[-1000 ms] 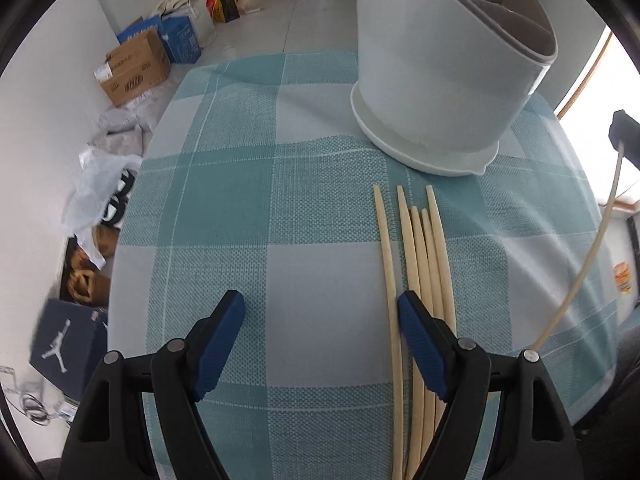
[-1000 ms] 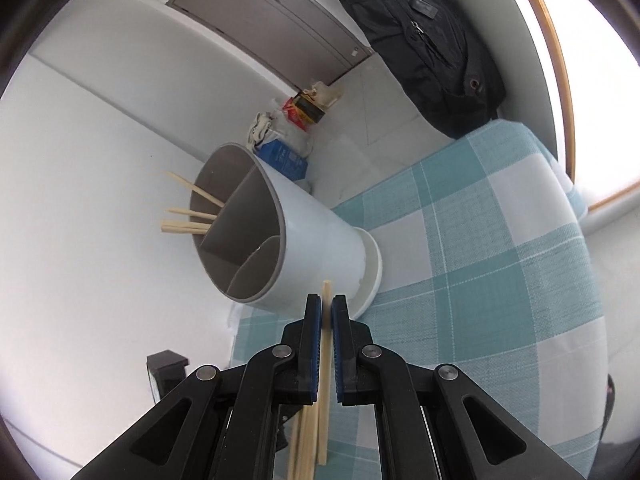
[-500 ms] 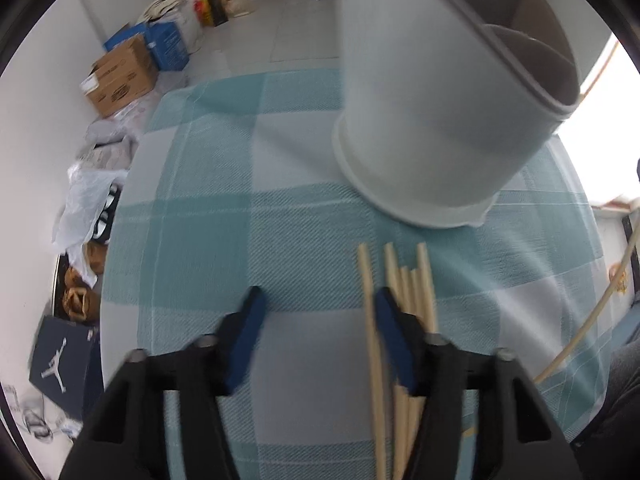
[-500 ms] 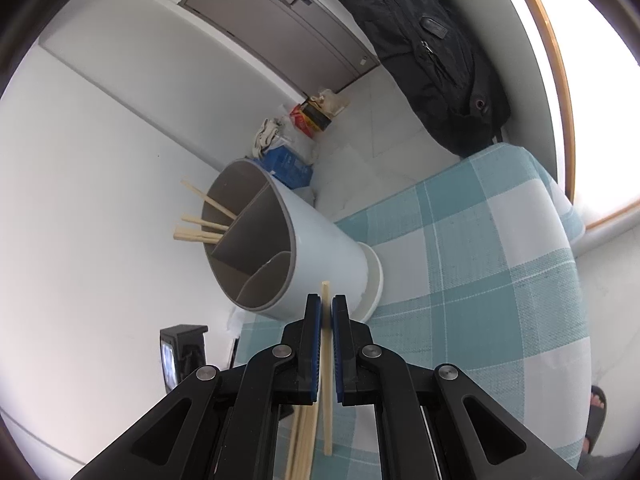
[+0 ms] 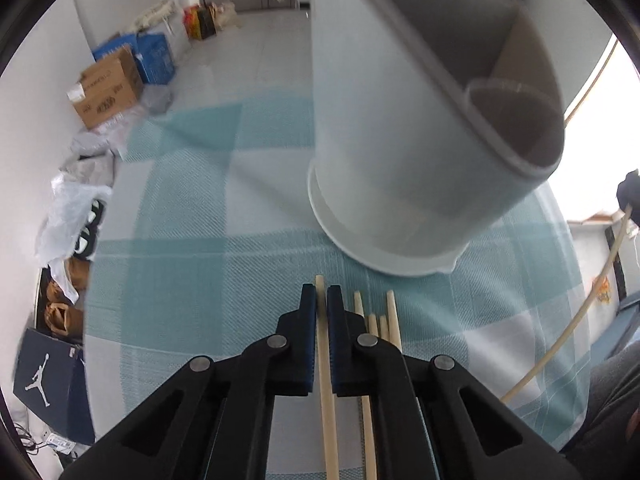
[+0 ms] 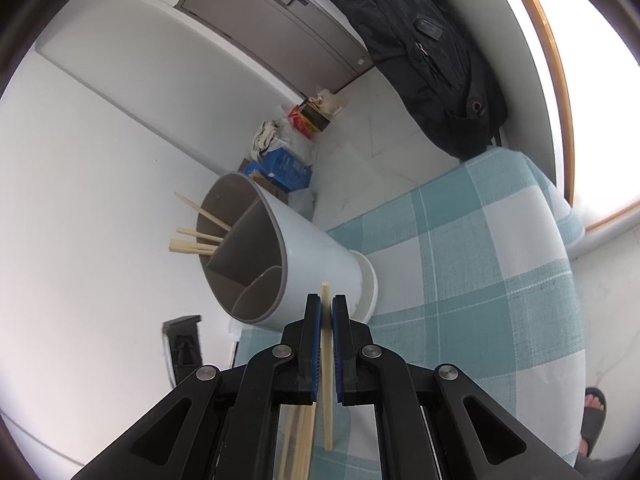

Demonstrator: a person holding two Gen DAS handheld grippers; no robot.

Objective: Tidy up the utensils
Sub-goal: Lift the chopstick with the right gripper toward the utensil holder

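My left gripper point(image 5: 321, 294) is shut on the leftmost wooden chopstick point(image 5: 327, 392), low over the checked tablecloth point(image 5: 180, 264). Several more chopsticks point(image 5: 380, 328) lie just right of it. The white divided utensil holder point(image 5: 400, 160) stands close ahead. My right gripper point(image 6: 326, 305) is shut on another chopstick point(image 6: 327, 380), held in the air; this chopstick also shows at the right of the left wrist view point(image 5: 576, 308). In the right wrist view the holder point(image 6: 304, 256) has several chopsticks point(image 6: 196, 236) in its far compartment.
Cardboard boxes point(image 5: 108, 92), plastic bags point(image 5: 68, 208) and a dark shopping bag point(image 5: 44, 372) sit on the floor left of the table. A black backpack point(image 6: 424, 52) lies beyond the table's far edge. A sandalled foot point(image 6: 594, 416) is at the lower right.
My left gripper moved forward and closed on the leftmost chopstick; it was open a second ago. My right gripper stayed shut on its chopstick and drew slightly back from the holder.
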